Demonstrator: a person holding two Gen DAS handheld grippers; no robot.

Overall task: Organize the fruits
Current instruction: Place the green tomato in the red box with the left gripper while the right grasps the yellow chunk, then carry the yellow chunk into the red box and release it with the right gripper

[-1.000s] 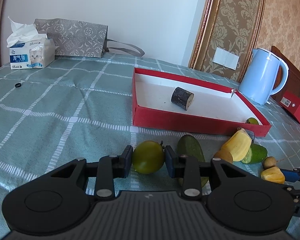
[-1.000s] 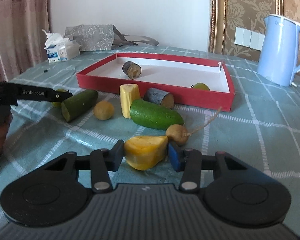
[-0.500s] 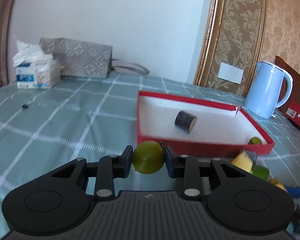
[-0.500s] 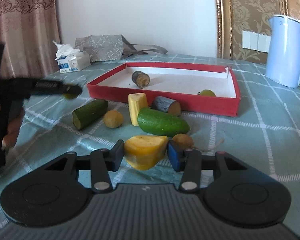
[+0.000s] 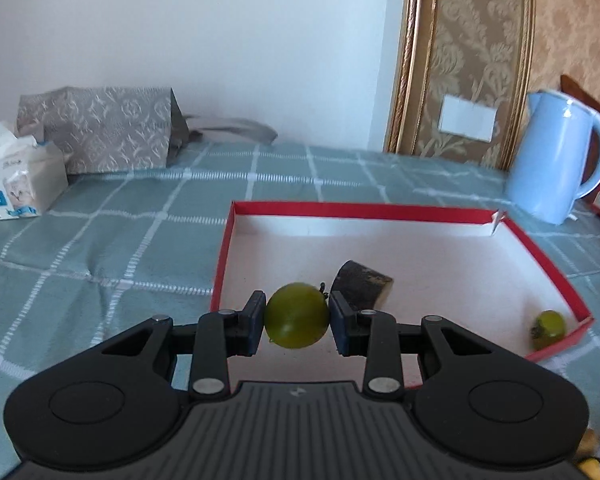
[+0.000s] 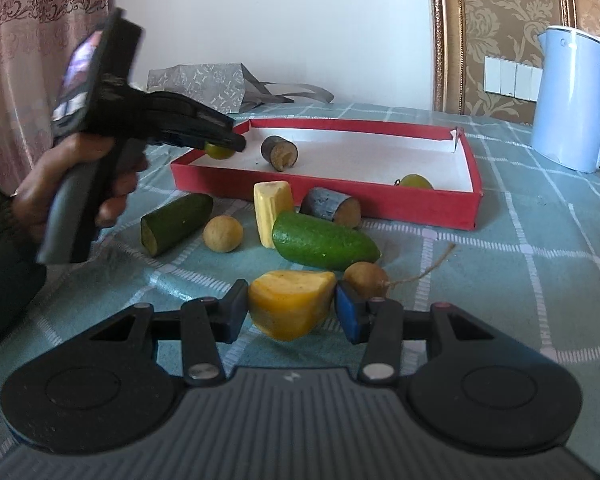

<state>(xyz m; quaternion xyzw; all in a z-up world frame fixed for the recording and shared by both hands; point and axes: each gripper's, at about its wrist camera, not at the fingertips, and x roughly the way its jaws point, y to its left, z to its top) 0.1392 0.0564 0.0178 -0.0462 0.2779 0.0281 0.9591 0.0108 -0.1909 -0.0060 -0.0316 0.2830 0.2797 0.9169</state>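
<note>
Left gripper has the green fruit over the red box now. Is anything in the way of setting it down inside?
Partly. The left gripper holds the green fruit above the red box, near its left corner; a dark log-like piece lies just beyond. The white floor to its left looks bare.

- The green round fruit (image 5: 297, 315) has smooth, slightly glossy skin.
- The red box (image 5: 420, 213) looks like matt cardboard, white inside.
- The bench (image 5: 112, 248) wears a woven checked cloth, matt and slightly wrinkled.
- The kettle (image 6: 572, 96) is smooth, glossy pale-blue plastic.
- The left claw (image 5: 297, 322) is matt black plastic with silvery metal pins.
- The yellow chunk (image 6: 290, 304) has a moist-looking cut face.
</note>
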